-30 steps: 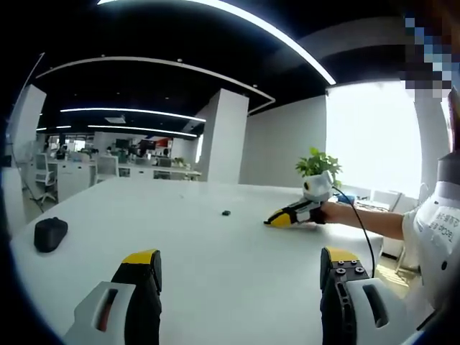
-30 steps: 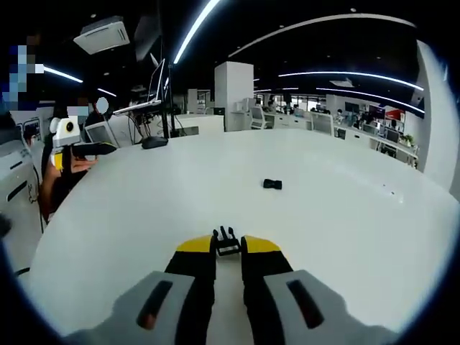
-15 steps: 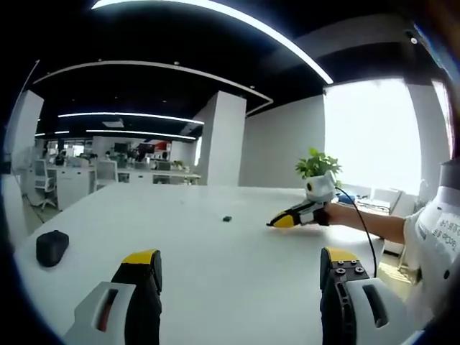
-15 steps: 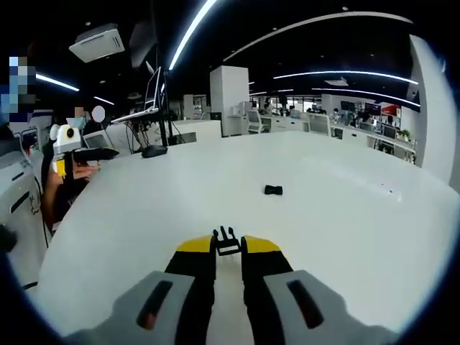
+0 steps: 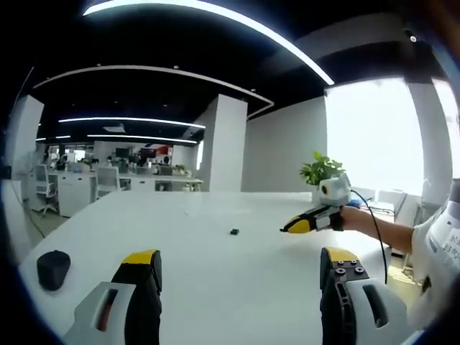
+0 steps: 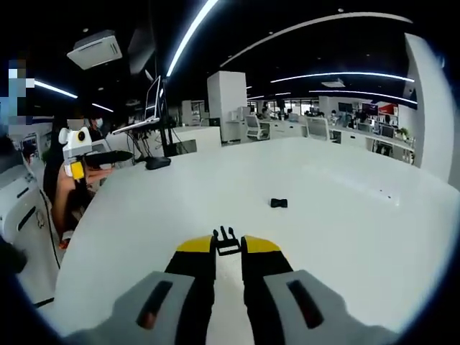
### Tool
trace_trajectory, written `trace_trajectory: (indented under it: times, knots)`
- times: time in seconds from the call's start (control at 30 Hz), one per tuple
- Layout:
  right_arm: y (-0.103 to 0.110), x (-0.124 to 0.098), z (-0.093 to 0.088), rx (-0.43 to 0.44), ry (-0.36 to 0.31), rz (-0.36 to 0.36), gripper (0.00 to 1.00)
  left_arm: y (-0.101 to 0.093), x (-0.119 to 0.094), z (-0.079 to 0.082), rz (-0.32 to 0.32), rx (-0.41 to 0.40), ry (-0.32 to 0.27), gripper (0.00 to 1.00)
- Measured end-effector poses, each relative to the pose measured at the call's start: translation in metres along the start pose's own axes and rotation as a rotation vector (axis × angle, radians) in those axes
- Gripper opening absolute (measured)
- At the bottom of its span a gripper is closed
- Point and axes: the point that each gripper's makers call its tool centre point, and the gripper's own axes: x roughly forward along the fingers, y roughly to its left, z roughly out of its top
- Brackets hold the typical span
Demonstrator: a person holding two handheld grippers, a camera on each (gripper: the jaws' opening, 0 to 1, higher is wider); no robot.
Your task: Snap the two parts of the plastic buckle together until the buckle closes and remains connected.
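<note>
Change since earlier: both views have shifted, which is taken as camera movement. In the left gripper view the right gripper [image 5: 310,222] is now seen higher above the table [image 5: 237,287] than a second ago, and the black mouse-shaped object [image 5: 52,267] sits lower and further toward the edge. In the right gripper view the loose buckle part [image 6: 279,203] appears slightly lower and further right than before; the held part is gripped as it was.
Table: a large white tabletop is seen in both views, broad and smooth, with a rounded near edge [image 6: 93,244].
Room: an open office with a dark ceiling, long curved light strips [image 5: 215,18], a white square column [image 5: 221,147] and rows of desks and chairs far behind; a bright window wall [image 5: 374,136] lies to the right of the left gripper view.
Person: a forearm and a white shirt are seen at the right edge of the left gripper view.
Potted plant: a small green plant [image 5: 320,169] is seen behind the right gripper.
Left gripper [image 5: 241,269]: the yellow-tipped jaws are held wide apart with nothing between them, above the table.
Right gripper, own view [image 6: 228,244]: the jaws are closed almost together, clamped on the pronged buckle part [image 6: 227,243], whose prongs point forward past the tips.
Loose buckle part: it is lying on the table well apart from the held part, ahead of it and slightly right; it is also seen as a small dark speck [image 5: 234,231] in the left gripper view.
</note>
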Motion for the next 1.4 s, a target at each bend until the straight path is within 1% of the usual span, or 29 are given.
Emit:
trace_trajectory:
  times: [0.07,0.17,0.37,0.53,0.7,0.87,0.97,1.07,1.17,1.3,1.4]
  knots:
    - [0.001,-0.002,0.002,0.008,-0.014,0.001,0.12,0.004,0.004,0.004,0.002,-0.004,-0.006,0.92]
    - [0.002,-0.003,0.004,0.012,-0.026,0.005,0.12,0.008,0.009,0.009,0.005,0.01,-0.013,0.92]
    - [0.005,-0.008,0.0,0.02,-0.019,0.009,0.12,0.023,0.024,0.019,0.016,0.006,-0.023,0.93]
    - [0.007,-0.011,-0.001,0.03,-0.021,0.007,0.12,0.033,0.033,0.02,0.034,-0.008,-0.029,0.93]
    - [0.008,-0.013,0.001,0.035,-0.031,0.012,0.12,0.037,0.042,0.018,0.038,-0.027,-0.031,0.92]
    - [0.008,-0.013,0.0,0.048,-0.03,0.017,0.12,0.039,0.052,0.019,0.036,-0.03,-0.03,0.93]
    - [0.008,-0.014,-0.001,0.053,-0.032,0.019,0.12,0.037,0.06,0.018,0.024,-0.024,-0.018,0.93]
    - [0.008,-0.015,-0.001,0.058,-0.034,0.017,0.12,0.033,0.067,0.017,0.008,-0.003,-0.009,0.92]
    - [0.007,-0.016,0.0,0.063,-0.039,0.016,0.12,0.028,0.075,0.017,-0.024,0.011,0.002,0.92]
    - [0.008,-0.018,0.001,0.069,-0.048,0.018,0.12,0.02,0.088,0.026,-0.067,0.006,-0.01,0.92]
    - [0.008,-0.019,0.002,0.068,-0.054,0.021,0.12,0.02,0.1,0.031,-0.059,0.035,-0.021,0.92]
